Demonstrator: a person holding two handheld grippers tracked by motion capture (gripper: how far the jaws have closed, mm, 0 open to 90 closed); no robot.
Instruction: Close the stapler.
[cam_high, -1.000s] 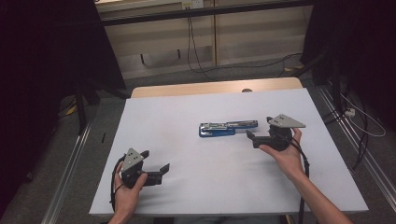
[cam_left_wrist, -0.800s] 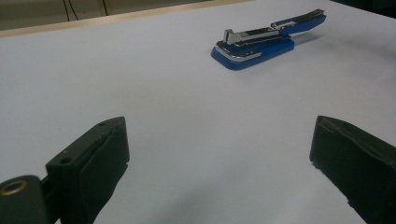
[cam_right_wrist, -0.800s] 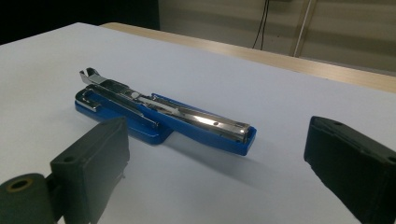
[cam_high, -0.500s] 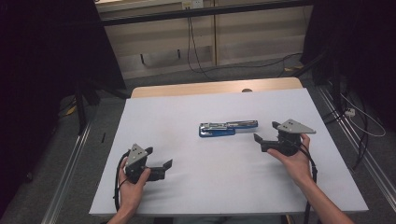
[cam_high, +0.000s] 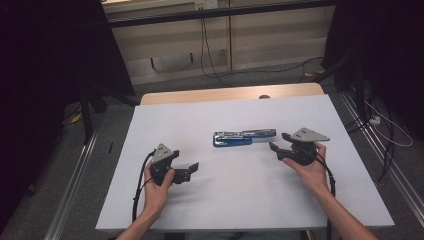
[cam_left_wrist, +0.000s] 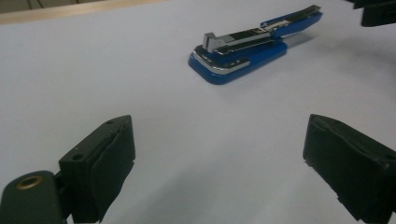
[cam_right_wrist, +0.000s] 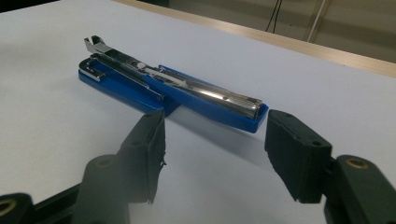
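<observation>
The blue stapler (cam_high: 244, 137) lies flat near the middle of the white table (cam_high: 215, 200), a little toward the far side, its long axis running left to right. It looks swung open: the chrome magazine (cam_right_wrist: 187, 86) lies exposed along the blue body, with the base stretched out beyond it. Nothing touches it.

Just to its right sits the right gripper (cam_high: 280, 145), held low in the person's right hand (cam_high: 310, 167), its jaws spread apart and empty. In the right gripper view the near end of the stapler shows between the two black pads (cam_right_wrist: 299, 158), close ahead but with bare table between them.

The left gripper (cam_high: 192, 170) rests near the front left of the table in the left hand (cam_high: 157, 187), well apart from the stapler, jaws likewise wide and holding nothing; its own view looks across bare tabletop toward the stapler's other end (cam_left_wrist: 219, 65).

I'd judge this as the approach, with the right gripper lined up and no grasp made yet. The next move calls for easing the right jaws forward around the stapler's near end and squeezing, with the left coming over to steady the far half if it is to be folded shut.
</observation>
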